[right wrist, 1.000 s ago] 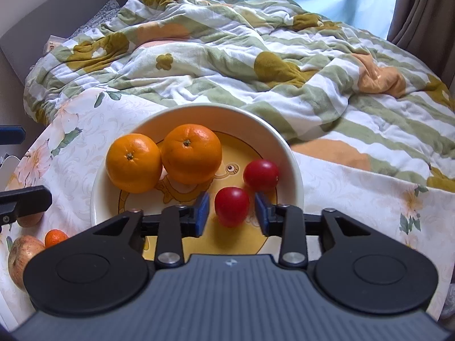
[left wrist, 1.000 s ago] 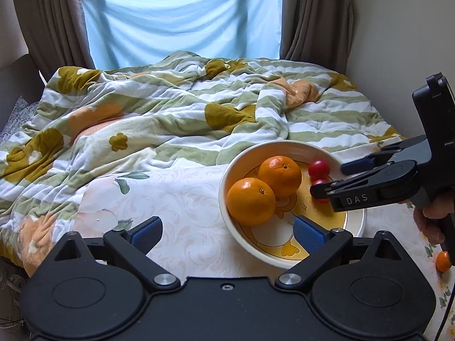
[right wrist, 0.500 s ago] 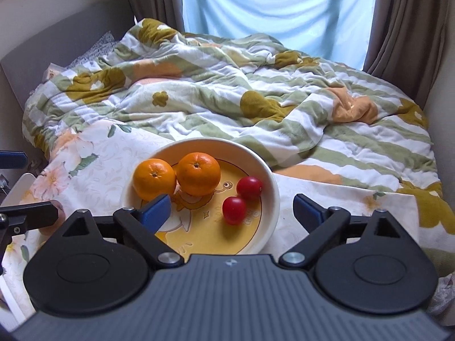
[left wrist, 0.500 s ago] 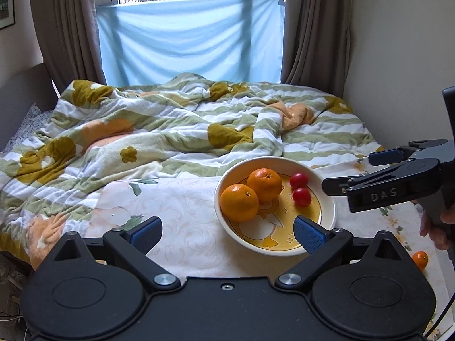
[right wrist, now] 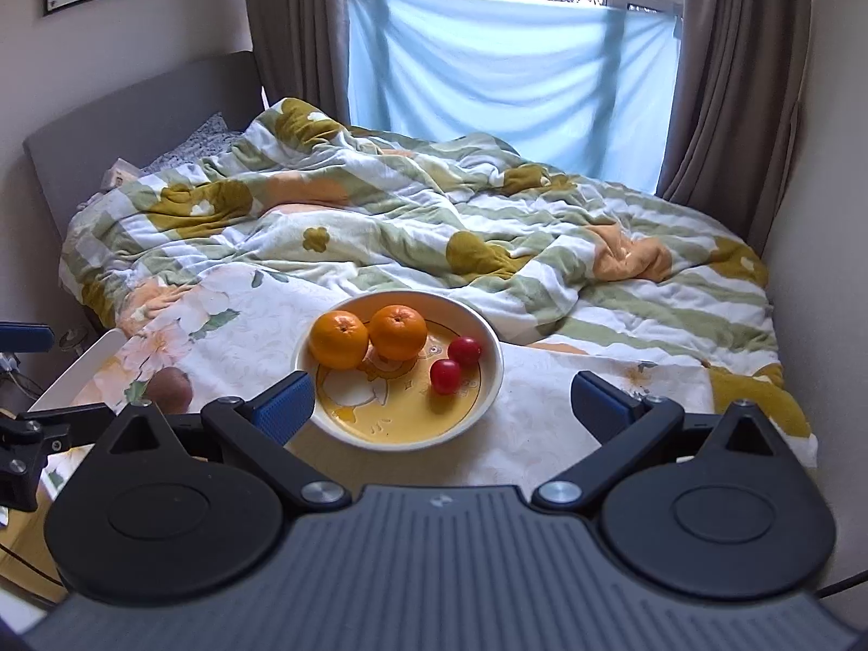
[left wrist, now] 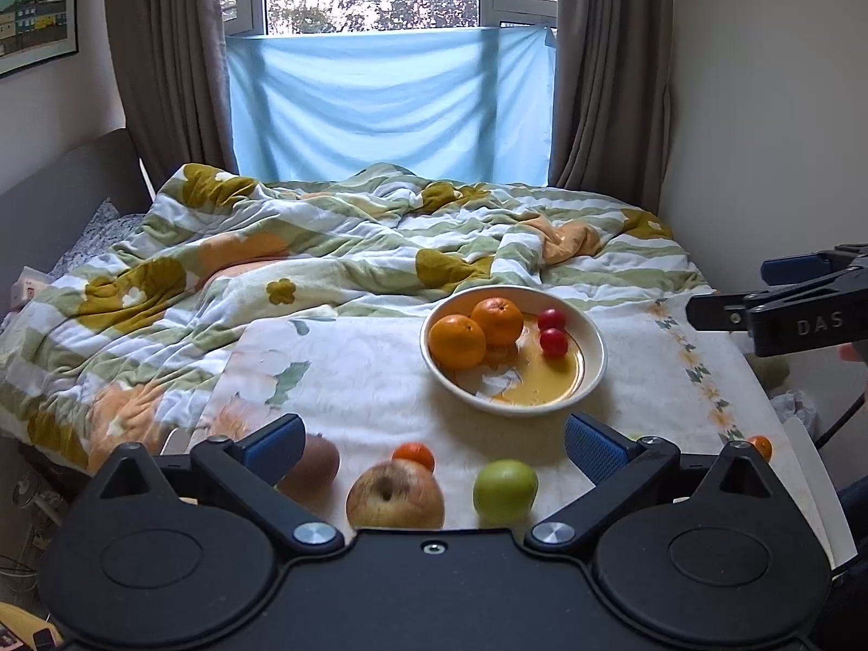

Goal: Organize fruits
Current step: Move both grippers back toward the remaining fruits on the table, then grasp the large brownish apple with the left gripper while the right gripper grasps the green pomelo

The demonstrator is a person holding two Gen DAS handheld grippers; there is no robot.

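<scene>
Holding both grippers back from the bowl [left wrist: 591,374], nothing gripped. Left gripper [left wrist: 431,442]: jaws spread wide, blue pads at either side of the frame bottom. Right gripper [right wrist: 442,401]: jaws also spread wide, empty; from the left wrist view it pokes in at 3 o'clock, side-on, with "DAS" on its body.

Bowl contents (cream rim, yellow cartoon print inside):
- two oranges [left wrist: 457,340] [left wrist: 497,321], touching each other, at 10 to 11 o'clock inside the bowl
- two small red fruits [left wrist: 554,342] [left wrist: 551,319], near each other at 1 to 2 o'clock inside the bowl, apart from the oranges
- the 6 o'clock half of the bowl holds no fruit

Bowl sits on a floral cloth [left wrist: 352,380] spread over the tabletop, with the bed's striped blanket [left wrist: 325,249] just beyond at 12 o'clock.

Loose fruit on the cloth, outside the bowl, all at the near edge in the left wrist view:
- brown kiwi-like fruit [left wrist: 312,461], partly behind the left pad
- blotchy red-yellow apple [left wrist: 395,495] at 6 o'clock, small mandarin [left wrist: 414,455] just behind it and touching or nearly so, cannot tell which
- green apple [left wrist: 504,488] at 5 o'clock of the bowl, apart from the red-yellow one
- another small orange fruit [left wrist: 759,446] far out at 4 o'clock, partly hidden by the gripper body

Right wrist view shows only the brown fruit [right wrist: 171,388] at 9 o'clock; other loose pieces are hidden behind the gripper.
</scene>
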